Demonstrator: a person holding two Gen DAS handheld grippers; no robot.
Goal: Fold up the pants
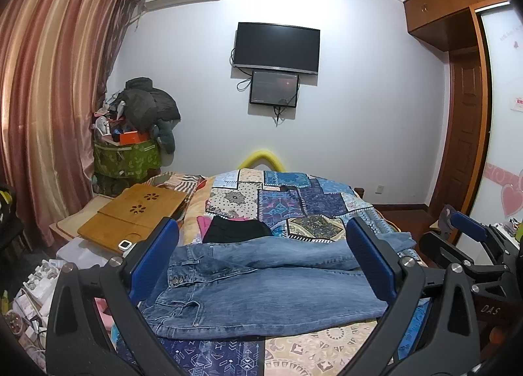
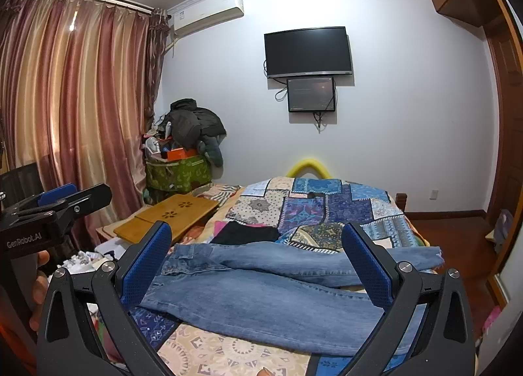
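Blue jeans (image 1: 261, 284) lie flat across the near part of a bed with a patchwork cover (image 1: 294, 203), waistband at the left, legs running right. They also show in the right wrist view (image 2: 278, 291). My left gripper (image 1: 261, 261) is open and empty, held above the near edge of the jeans, its blue pads (image 1: 153, 258) wide apart. My right gripper (image 2: 258, 265) is open and empty too, a little further right, above the legs. Each gripper shows in the other's view, the right one (image 1: 470, 242) at the far right, the left one (image 2: 62, 203) at the far left.
A black garment (image 1: 235, 230) and a pink one lie on the bed just behind the jeans. A wooden lap tray (image 1: 134, 212) rests at the bed's left side. Clutter and boxes (image 1: 36, 281) fill the floor at the left. A wardrobe (image 1: 464, 108) stands at the right.
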